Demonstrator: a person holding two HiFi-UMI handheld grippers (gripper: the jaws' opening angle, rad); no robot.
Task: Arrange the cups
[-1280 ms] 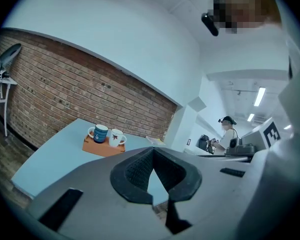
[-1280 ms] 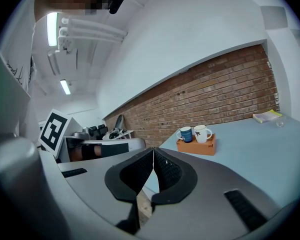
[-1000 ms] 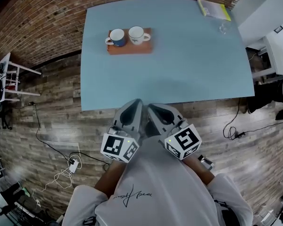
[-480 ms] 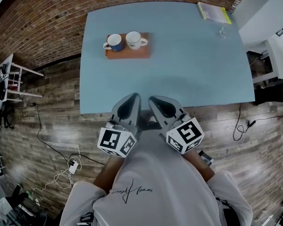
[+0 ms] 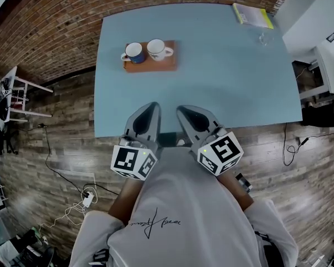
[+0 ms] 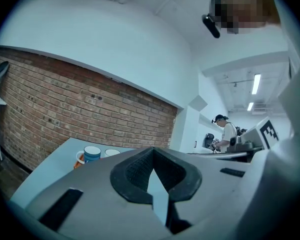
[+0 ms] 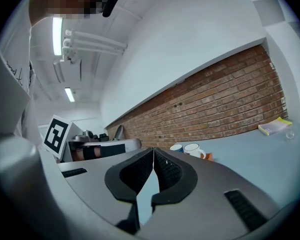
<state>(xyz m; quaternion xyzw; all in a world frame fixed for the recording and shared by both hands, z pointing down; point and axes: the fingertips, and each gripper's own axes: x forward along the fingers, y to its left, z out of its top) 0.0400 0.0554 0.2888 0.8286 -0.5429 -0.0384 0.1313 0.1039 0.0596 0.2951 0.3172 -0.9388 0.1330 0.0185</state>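
Observation:
A blue cup [image 5: 134, 52] and a white cup [image 5: 157, 49] stand side by side on a small orange-brown tray [image 5: 167, 65] at the far left of the light-blue table [image 5: 211, 77]. Both cups are upright, and the blue one's handle points left. My left gripper [image 5: 151, 105] and right gripper [image 5: 182, 109] hover side by side at the table's near edge, far from the cups. Both are shut with nothing in them. The left gripper view shows the blue cup [image 6: 91, 154] and white cup [image 6: 112, 152] beyond the shut left gripper [image 6: 152, 152]. The right gripper view shows the same blue cup [image 7: 177, 148] and white cup [image 7: 194, 149] past the right gripper [image 7: 153, 151].
A yellow-green book [image 5: 252, 13] and a small glass [image 5: 263, 36] sit at the table's far right corner. A brick wall runs behind the table. A white stool [image 5: 11, 93] and cables [image 5: 72, 199] are on the wooden floor at the left. A person [image 6: 225, 134] stands far off.
Both grippers have moved a little forward to the table's near edge and drawn slightly apart. Their jaws stayed shut. The cups and tray have not moved.

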